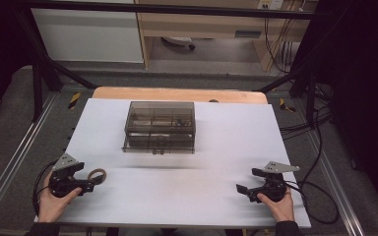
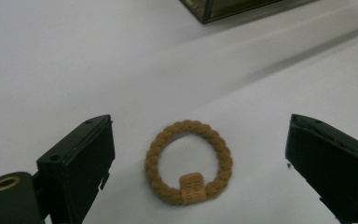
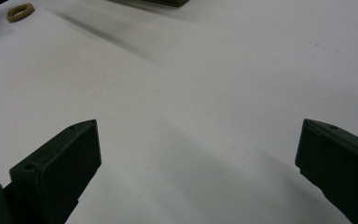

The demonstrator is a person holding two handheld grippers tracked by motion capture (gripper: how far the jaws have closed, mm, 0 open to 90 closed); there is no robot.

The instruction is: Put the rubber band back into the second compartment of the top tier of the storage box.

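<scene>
A tan braided ring [image 1: 97, 174] with a small clasp lies flat on the white sheet at the front left. My left gripper [image 1: 94, 178] is open around it. In the left gripper view the ring [image 2: 192, 187] rests between the two black jaws of the left gripper [image 2: 198, 140], touching neither. My right gripper [image 1: 247, 181] sits at the front right, open, with bare sheet between its jaws [image 3: 198, 140]. From the right gripper view the ring [image 3: 10, 14] appears small at the far upper left.
A smoky clear compartment box [image 1: 160, 125] stands mid-table toward the back, its corner visible in the left gripper view [image 2: 223, 7]. The white sheet [image 1: 202, 162] covers a wooden table [image 1: 177, 93]. Cables [image 1: 320, 191] trail off the right side.
</scene>
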